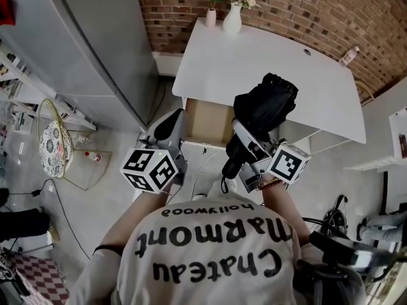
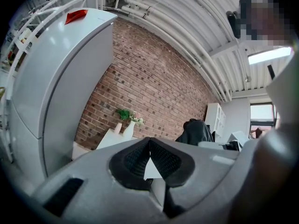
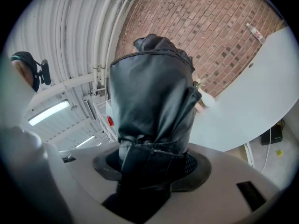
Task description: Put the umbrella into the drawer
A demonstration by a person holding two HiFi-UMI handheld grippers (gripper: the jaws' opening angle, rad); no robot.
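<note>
The black folded umbrella (image 1: 268, 105) is held in the air over the near edge of the white table (image 1: 254, 68), with my right gripper (image 1: 249, 140) shut on it near its handle end. In the right gripper view the umbrella (image 3: 152, 101) fills the middle, clamped between the jaws of the right gripper (image 3: 152, 164). The open drawer (image 1: 208, 121) shows its brown inside under the table's near edge, just left of the umbrella. My left gripper (image 1: 173, 121) hovers by the drawer's left side. In its own view the left gripper (image 2: 149, 146) is shut, pad tips touching, holding nothing.
A grey fridge (image 1: 76, 43) stands at the left. Two vases with flowers (image 1: 232, 18) sit at the table's far edge by the brick wall, and a small bottle (image 1: 348, 56) at its far right. A wire stand (image 1: 54, 145) is on the floor at the left.
</note>
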